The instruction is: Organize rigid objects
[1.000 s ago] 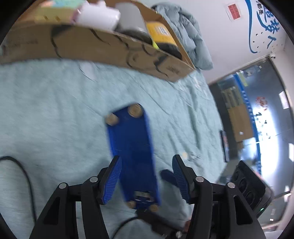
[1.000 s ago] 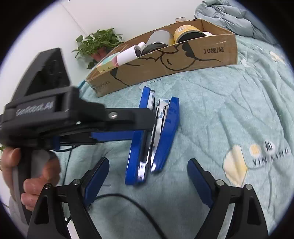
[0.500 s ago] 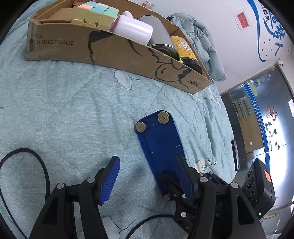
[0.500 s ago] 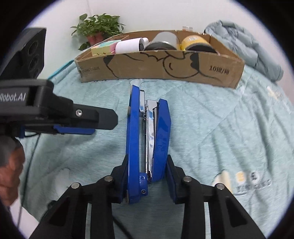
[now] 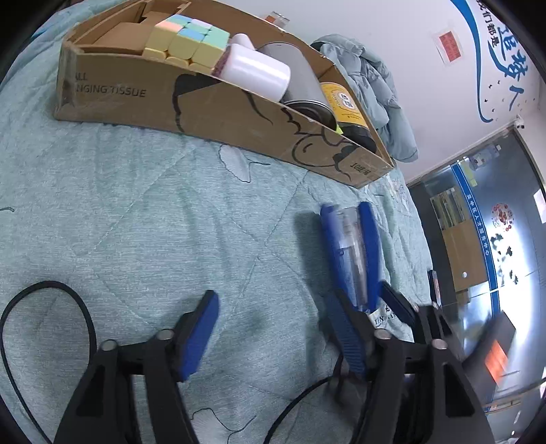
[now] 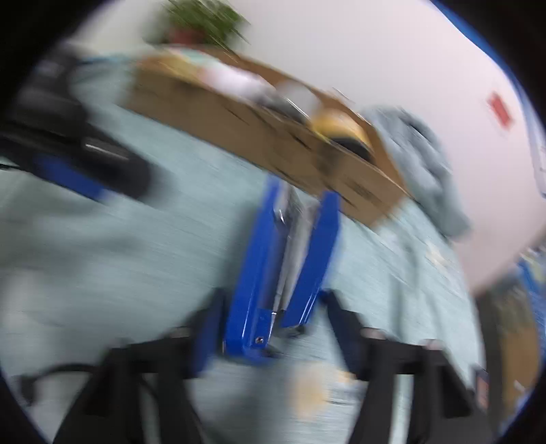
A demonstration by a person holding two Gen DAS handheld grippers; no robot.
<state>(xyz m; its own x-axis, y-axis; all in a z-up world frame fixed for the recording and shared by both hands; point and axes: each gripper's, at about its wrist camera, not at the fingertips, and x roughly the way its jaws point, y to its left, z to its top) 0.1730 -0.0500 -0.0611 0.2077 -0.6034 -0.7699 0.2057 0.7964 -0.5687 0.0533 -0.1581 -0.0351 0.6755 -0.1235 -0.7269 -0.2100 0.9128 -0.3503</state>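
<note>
**Blue stapler between right fingers, both grippers opening**

Left wrist view: left gripper point(image 5: 278, 329), black frame with blue ribbed pads, jaws spread and opening, nothing between them, only the pale teal quilted bedspread point(image 5: 136, 222). Blue metal stapler point(image 5: 351, 252) sits at 3 o'clock from frame centre, edge-on, its two arms splayed with the silver magazine between, just outside the left gripper's right-hand finger. Its near end sits between the fingers of the right gripper point(image 5: 363, 302), which comes in at 4 o'clock. Long brown cardboard box point(image 5: 204, 102) with black line drawing runs across 11 to 2 o'clock, well beyond the stapler. It holds a pastel puzzle cube point(image 5: 187, 42), a white plastic bottle point(image 5: 256, 71), a grey metal can point(image 5: 300, 85) and a yellow-labelled dark jar point(image 5: 348, 109). Black cable point(image 5: 51, 287) loops on the bedspread at 8 o'clock. Grey-blue padded jacket point(image 5: 378, 92) lies past the box's right end.

Right wrist view: heavy motion blur. The stapler point(image 6: 279, 266) stands centre, hinge end between the fingers of the right gripper point(image 6: 273, 328). Jaws are opening; can't tell whether the pads touch the stapler. Box point(image 6: 259, 133) at 12 o'clock, left gripper point(image 6: 78, 160) at 9 o'clock, green potted plant point(image 6: 204, 17) at 11 o'clock.
</note>
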